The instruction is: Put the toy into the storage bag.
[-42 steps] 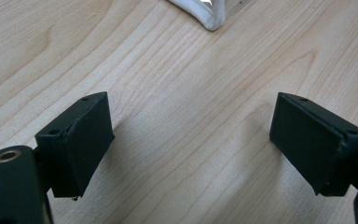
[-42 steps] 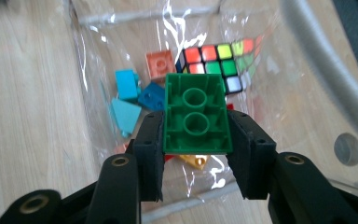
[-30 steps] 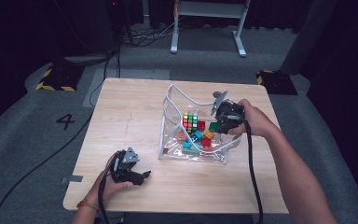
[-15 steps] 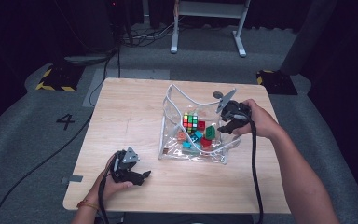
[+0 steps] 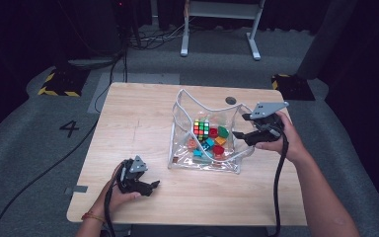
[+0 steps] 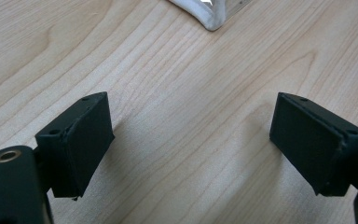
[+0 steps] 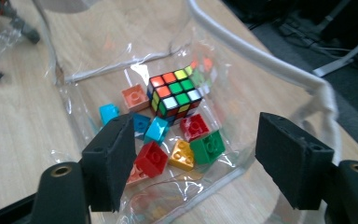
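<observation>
A clear plastic bag (image 5: 181, 104) with white trim stands open in the middle of the table. Inside it lie a Rubik's cube (image 5: 202, 128) (image 7: 175, 93) and several small bricks, among them a red brick (image 7: 151, 158), a yellow brick (image 7: 182, 155), a green brick (image 7: 208, 147) and a blue brick (image 7: 157, 129). My right gripper (image 5: 241, 126) (image 7: 196, 126) is open at the bag's right rim, pointing in at the bricks and holding nothing. Near the table's front left, my left gripper (image 5: 153, 187) (image 6: 191, 105) rests open over bare wood, with a corner of the bag (image 6: 209, 16) just ahead of it.
The wooden table (image 5: 138, 113) has a small round hole (image 5: 230, 100) behind the bag. A white metal stand (image 5: 217, 10) and cables lie on the grey floor beyond, which carries a painted 4 (image 5: 70, 128) at the left.
My right gripper has drawn a little to the right, toward the bag's right rim. The left gripper has stayed put.
</observation>
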Action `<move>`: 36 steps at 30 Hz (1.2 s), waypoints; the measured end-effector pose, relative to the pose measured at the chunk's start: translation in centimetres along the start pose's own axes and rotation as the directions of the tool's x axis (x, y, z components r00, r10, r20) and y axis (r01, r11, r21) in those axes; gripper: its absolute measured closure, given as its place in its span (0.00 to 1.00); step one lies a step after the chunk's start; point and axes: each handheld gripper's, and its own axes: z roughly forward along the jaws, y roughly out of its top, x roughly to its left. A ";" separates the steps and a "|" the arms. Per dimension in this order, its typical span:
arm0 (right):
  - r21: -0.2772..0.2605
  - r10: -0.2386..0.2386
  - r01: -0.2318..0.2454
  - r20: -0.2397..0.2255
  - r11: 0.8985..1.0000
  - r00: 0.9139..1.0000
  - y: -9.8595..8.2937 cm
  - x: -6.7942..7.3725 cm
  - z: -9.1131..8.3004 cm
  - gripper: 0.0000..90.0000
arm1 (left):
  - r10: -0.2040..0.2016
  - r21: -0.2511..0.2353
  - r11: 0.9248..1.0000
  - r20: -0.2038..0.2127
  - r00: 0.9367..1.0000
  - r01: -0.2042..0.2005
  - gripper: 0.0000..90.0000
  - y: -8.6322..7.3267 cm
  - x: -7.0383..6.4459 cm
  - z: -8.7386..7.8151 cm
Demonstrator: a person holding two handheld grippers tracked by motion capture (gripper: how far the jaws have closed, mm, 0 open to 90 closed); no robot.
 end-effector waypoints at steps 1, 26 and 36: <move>-0.010 -0.005 0.005 0.009 1.000 1.000 -0.2 -0.1 -0.3 0.30 | 0.000 0.000 1.000 0.000 1.000 0.000 0.15 0.0 0.0 0.0; -0.186 0.103 -0.089 0.066 0.979 0.992 -5.3 2.4 -7.0 0.28 | -0.001 0.001 1.000 -0.007 1.000 0.001 0.15 0.0 0.0 0.0; -0.157 0.131 -0.117 0.085 0.981 0.988 -8.2 3.0 -6.3 0.28 | -0.001 0.001 1.000 -0.006 1.000 0.001 0.15 0.0 0.0 0.0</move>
